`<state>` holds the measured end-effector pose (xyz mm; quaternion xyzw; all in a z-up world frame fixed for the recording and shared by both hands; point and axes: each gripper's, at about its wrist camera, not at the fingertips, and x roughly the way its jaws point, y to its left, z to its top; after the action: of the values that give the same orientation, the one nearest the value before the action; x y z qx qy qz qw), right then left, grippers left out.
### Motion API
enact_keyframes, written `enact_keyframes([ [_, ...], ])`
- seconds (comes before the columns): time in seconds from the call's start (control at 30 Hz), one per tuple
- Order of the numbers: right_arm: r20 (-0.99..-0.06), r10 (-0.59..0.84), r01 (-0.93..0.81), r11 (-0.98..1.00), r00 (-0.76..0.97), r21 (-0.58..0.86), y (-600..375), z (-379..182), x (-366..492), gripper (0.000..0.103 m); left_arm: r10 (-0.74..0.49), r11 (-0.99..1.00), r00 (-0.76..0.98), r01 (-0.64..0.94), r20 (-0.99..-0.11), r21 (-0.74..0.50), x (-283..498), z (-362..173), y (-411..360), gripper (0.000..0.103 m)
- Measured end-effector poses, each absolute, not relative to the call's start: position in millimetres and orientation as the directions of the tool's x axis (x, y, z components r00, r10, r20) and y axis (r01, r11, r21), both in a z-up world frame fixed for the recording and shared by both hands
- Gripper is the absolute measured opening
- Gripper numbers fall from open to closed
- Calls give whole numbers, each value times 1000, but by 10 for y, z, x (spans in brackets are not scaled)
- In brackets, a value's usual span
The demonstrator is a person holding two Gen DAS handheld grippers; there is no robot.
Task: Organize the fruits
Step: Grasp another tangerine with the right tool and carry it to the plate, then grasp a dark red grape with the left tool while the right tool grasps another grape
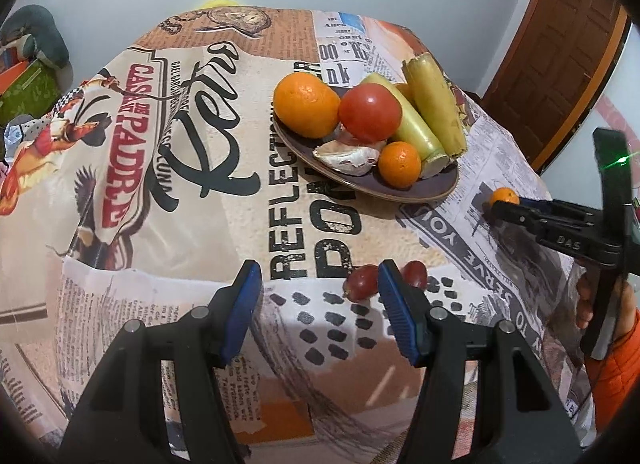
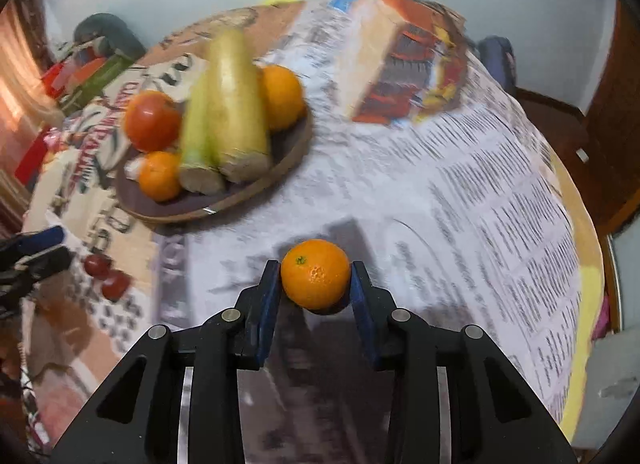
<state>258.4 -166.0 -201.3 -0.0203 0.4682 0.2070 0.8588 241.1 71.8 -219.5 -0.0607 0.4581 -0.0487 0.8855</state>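
Note:
A brown plate (image 1: 436,189) (image 2: 288,152) holds a large orange (image 1: 306,104), a red tomato (image 1: 370,112), a small mandarin (image 1: 399,165), two pale green stalks (image 1: 434,108) and a peeled piece (image 1: 348,156). My right gripper (image 2: 316,278) is shut on a small mandarin (image 2: 315,274), held just above the cloth to the right of the plate; it also shows in the left wrist view (image 1: 505,197). My left gripper (image 1: 320,288) is open, with two red grapes (image 1: 360,283) (image 2: 108,276) lying at its right fingertip.
A round table with a newspaper-print cloth (image 1: 200,184) (image 2: 480,184) carries everything. A wooden door (image 1: 560,44) stands at the far right. Cluttered items (image 1: 32,64) lie beyond the table's left edge.

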Motion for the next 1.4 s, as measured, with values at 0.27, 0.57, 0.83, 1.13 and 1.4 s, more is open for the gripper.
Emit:
enact_keyframes([
  [0.27,-760,462,-536,825,458,178,-895,-1687,2568,31,-149,983,595,3,-790,-184,2369,-2163,894,60],
  [0.57,-772,441,-603,792,458,95,-331,-1734,2628,32,-155,978,601,-16,-784,-206,2311,-2192,1079,60],
  [0.83,-781,426,-604,793,456,80,-300,-1704,2678,32,-165,977,595,-11,-786,-213,2311,-2249,1067,60],
  [1.13,-764,452,-590,799,461,117,-525,-1565,2516,32,-180,977,601,18,-779,-212,2301,-2170,962,60],
  [1.4,-807,454,-619,772,379,144,-579,-1784,2180,33,-201,976,592,51,-781,-213,2250,-2141,823,55],
])
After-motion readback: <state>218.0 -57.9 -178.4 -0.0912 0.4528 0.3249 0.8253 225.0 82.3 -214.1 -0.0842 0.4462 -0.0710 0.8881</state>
